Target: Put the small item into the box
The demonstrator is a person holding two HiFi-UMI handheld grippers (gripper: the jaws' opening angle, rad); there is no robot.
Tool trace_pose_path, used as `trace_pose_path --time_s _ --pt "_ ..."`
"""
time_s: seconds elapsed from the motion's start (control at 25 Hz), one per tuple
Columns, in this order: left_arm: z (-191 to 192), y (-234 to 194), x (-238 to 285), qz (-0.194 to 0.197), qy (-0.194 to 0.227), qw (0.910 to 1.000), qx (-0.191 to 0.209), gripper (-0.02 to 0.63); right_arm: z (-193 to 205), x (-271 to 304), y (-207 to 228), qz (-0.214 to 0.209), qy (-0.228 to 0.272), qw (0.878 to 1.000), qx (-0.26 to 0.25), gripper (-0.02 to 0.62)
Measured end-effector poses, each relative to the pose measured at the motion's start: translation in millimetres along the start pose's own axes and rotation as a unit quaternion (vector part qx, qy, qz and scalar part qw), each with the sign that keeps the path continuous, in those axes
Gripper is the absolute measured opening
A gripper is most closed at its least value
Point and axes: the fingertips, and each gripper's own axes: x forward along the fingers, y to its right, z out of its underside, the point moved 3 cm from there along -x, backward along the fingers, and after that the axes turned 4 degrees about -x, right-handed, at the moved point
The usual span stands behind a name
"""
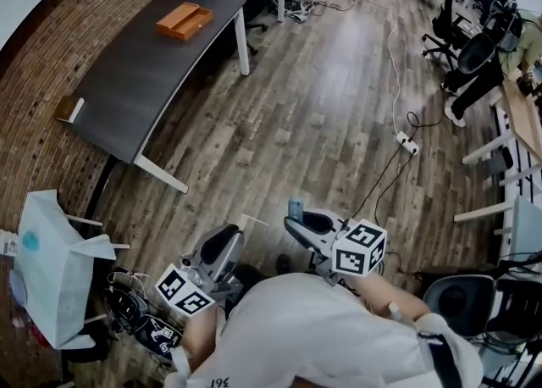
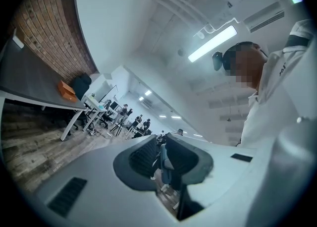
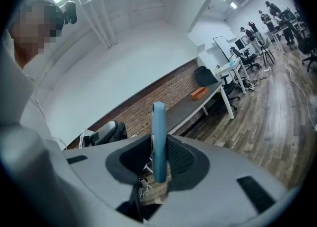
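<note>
Currently the right claw (image 3: 159, 156) is clamped on the small item (image 3: 158, 139), a thin blue flat piece. It stands on edge between the pads with its rounded top poking up past the jaw tips. The edge-on hold probably keeps the flat faces against both pads so it can't twist out during the carry. The left claw (image 2: 161, 160) has its jaws only narrowly apart. Nothing is clearly gripped there, and the bluish shape in the gap looks like background. It likely rides along as the spare hand.

Both claws sit close in front of the person's body, side by side over the wooden floor (image 1: 339, 107). The small item (image 1: 295, 208) shows at the right claw's tip in the head view.

The box (image 1: 184, 20) is orange-brown, lying open on the dark bench (image 1: 144, 81) by the brick wall (image 1: 34, 141), well apart from both claws. The task's thing is therefore in hand but nowhere near the box. My read is carry stage, with placing not yet begun. The next move needs the claw brought above the box opening before release.
</note>
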Motion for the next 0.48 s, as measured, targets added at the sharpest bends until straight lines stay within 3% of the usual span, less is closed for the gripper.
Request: trace_pose_path --time_s 0.48 --pt "-29.9 -60.1 15.6 0.010 -0.010 0.9999 -0.009 0.071 -18.9 57.5 25.7 0.010 0.006 1.000 0.013 0.103"
